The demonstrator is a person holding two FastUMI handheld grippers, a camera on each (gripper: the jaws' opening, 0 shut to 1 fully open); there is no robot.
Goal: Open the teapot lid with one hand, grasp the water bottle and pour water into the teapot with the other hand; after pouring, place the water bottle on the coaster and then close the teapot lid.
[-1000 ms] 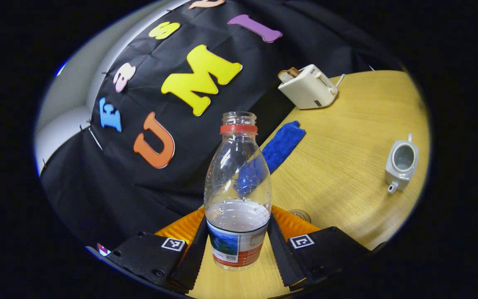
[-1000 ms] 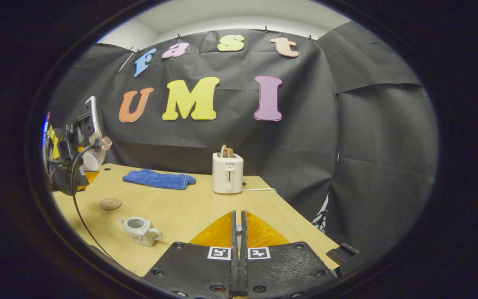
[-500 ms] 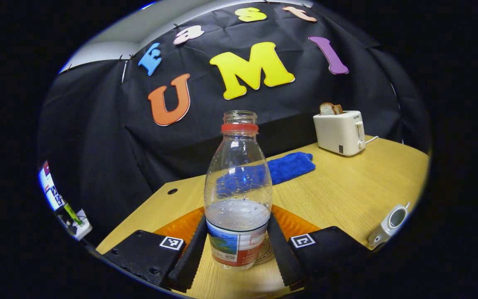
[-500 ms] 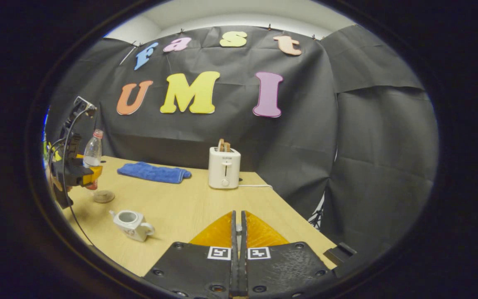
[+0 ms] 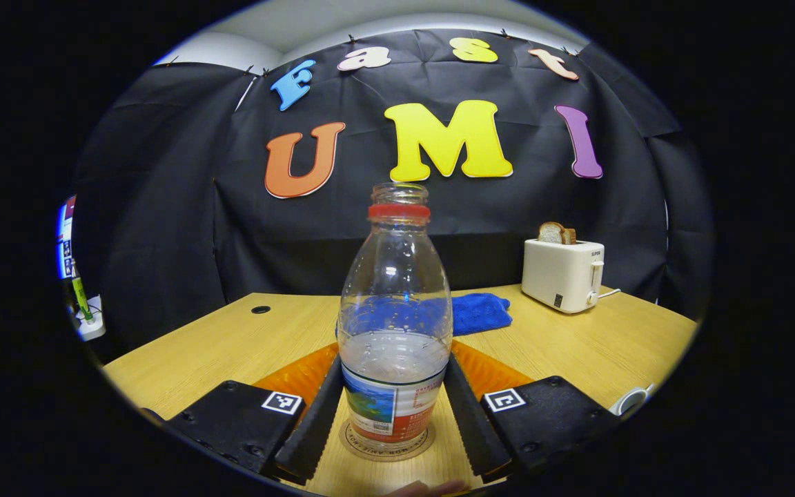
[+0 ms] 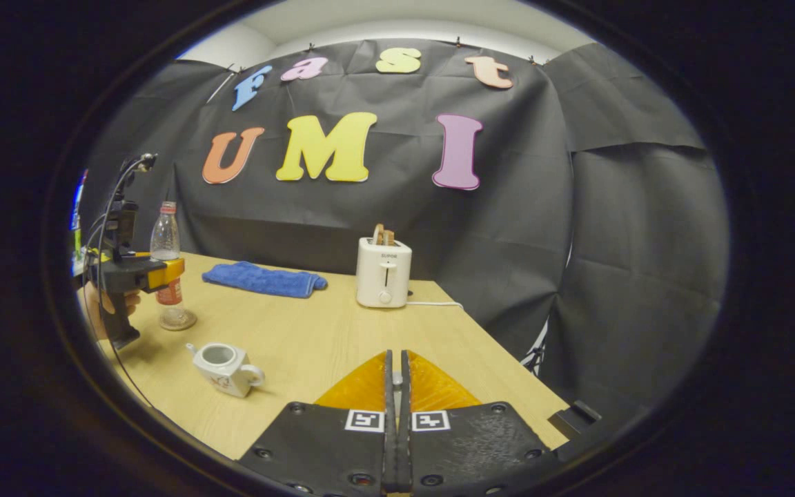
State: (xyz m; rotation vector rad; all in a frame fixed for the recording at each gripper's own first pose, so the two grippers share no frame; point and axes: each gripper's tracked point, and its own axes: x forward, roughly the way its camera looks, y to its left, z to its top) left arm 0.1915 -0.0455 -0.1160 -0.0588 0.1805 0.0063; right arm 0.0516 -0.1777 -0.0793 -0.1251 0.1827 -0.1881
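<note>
A clear water bottle (image 5: pixel 395 297), red-collared, uncapped and partly full, stands upright on the round coaster (image 5: pixel 356 442). My left gripper (image 5: pixel 395 366) is shut on its labelled lower part. The right gripper view shows the same bottle (image 6: pixel 164 238), coaster (image 6: pixel 180 323) and left gripper (image 6: pixel 156 273), held by a hand (image 6: pixel 104 307) at the table's far left. The white teapot (image 6: pixel 221 366) sits lidless in front of them; its edge (image 5: pixel 629 400) peeks in low on the right. My right gripper (image 6: pixel 395 359) is shut, with a small pale piece of the teapot lid (image 6: pixel 395 378) pinched between its fingers, mostly hidden.
A white toaster (image 6: pixel 384 279) with bread stands at the back of the wooden table (image 6: pixel 315 338), its cord trailing right. A folded blue cloth (image 6: pixel 263 279) lies left of it. The table's right edge drops off near the toaster. A cable hole (image 5: pixel 260 309) is at the back left.
My left gripper swung level and lowered the bottle, which now stands upright on the coaster. The right gripper stayed shut and hardly moved.
</note>
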